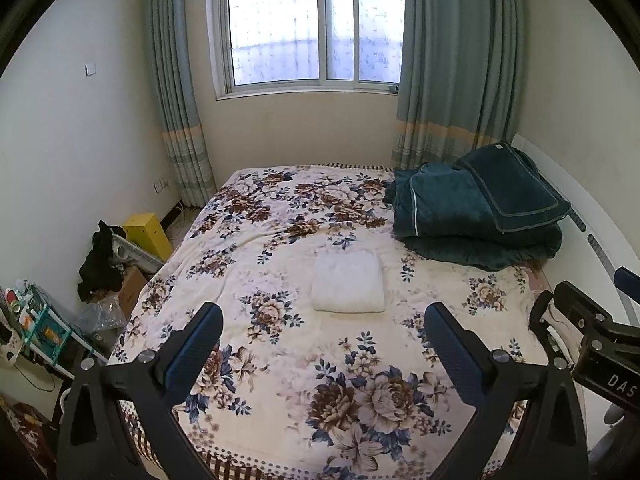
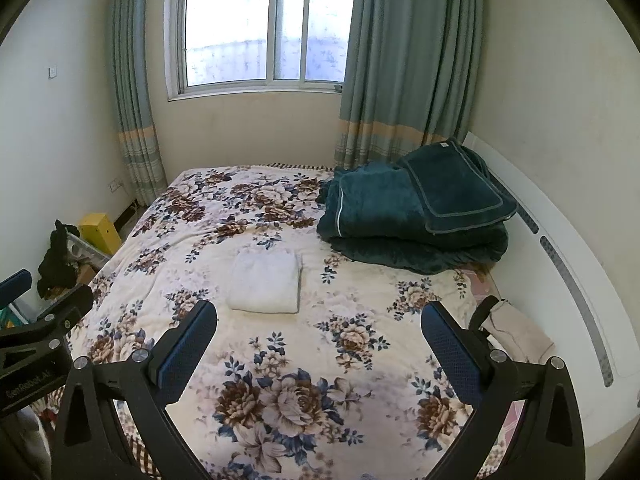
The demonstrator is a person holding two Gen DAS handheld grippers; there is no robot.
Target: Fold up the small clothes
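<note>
A small white garment (image 1: 347, 281) lies folded into a flat rectangle in the middle of the floral bedspread (image 1: 280, 360). It also shows in the right wrist view (image 2: 265, 281). My left gripper (image 1: 324, 320) is open and empty, held above the near part of the bed, short of the garment. My right gripper (image 2: 319, 318) is open and empty too, beside the left one and to the garment's right. Each gripper shows at the edge of the other's view.
A folded dark green blanket (image 1: 476, 212) lies at the bed's far right against the white headboard (image 2: 560, 264). A yellow box (image 1: 146, 234), black clothes (image 1: 100, 260) and clutter stand on the floor left of the bed. A window and curtains are behind.
</note>
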